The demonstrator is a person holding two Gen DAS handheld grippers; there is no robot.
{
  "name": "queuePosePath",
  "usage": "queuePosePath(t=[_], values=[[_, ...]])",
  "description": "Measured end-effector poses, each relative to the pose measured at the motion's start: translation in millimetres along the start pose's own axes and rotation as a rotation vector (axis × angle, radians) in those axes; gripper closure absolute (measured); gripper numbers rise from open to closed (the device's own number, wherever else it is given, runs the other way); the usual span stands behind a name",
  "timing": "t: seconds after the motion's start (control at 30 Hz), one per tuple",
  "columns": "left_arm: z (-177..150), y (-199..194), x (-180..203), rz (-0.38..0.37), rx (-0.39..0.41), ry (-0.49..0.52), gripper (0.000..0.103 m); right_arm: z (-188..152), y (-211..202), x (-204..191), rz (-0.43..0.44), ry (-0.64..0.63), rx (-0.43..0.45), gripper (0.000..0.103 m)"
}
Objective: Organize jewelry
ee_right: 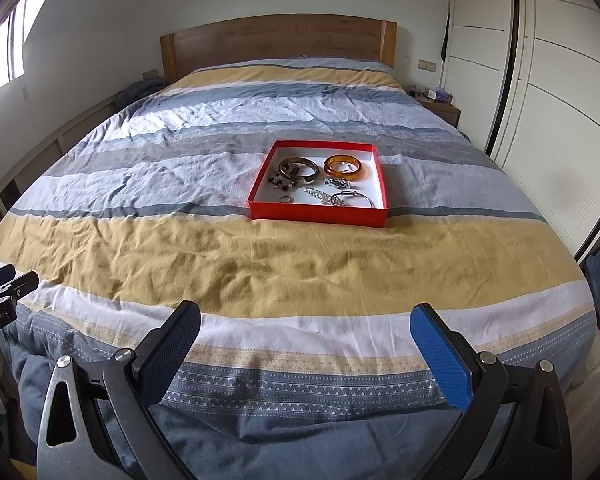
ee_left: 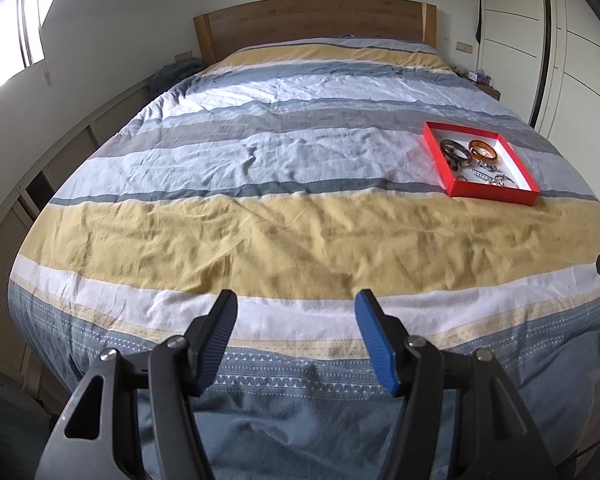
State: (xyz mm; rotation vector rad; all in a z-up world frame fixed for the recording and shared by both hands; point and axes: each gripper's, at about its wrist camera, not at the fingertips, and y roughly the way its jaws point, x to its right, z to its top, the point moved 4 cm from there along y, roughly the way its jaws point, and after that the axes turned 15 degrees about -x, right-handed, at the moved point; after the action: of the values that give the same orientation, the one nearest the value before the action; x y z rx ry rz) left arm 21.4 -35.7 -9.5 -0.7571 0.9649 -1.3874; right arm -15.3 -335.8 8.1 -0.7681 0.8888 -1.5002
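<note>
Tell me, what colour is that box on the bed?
The box is red outside, white inside; the right wrist view shows it best.

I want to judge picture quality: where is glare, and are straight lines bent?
Left wrist view: the window is blown out white; the wardrobe edges curve. Right wrist view: milder window glare, the same fisheye bending, and the red tray stays sharp.

A shallow square red cardboard tray [ee_right: 318, 216] with a white inside lies flat on the striped bed cover. In it, at the back, lie a dark mottled bangle [ee_right: 300, 168] on the left and an amber translucent bangle [ee_right: 343, 166] on the right; nearer the front lie a small silver ring [ee_right: 286, 199], silver chains [ee_right: 324, 196] and a thin silver wire bangle [ee_right: 360, 198].
</note>
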Motion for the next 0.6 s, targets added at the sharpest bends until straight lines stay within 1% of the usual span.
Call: queuePosePath(t=[0.23,0.6], values=[[-1.8,5.2,1.0,0.011,-0.009,0.002,0.044,-0.7,3.8,0.5,-0.005,0.001,-0.01,0.0],[-3.1,9.4,2.6,-0.011,-0.018,-0.004,0.044,-1.9,6.8,-6.3,-0.028,-0.025,-0.026,0.0]])
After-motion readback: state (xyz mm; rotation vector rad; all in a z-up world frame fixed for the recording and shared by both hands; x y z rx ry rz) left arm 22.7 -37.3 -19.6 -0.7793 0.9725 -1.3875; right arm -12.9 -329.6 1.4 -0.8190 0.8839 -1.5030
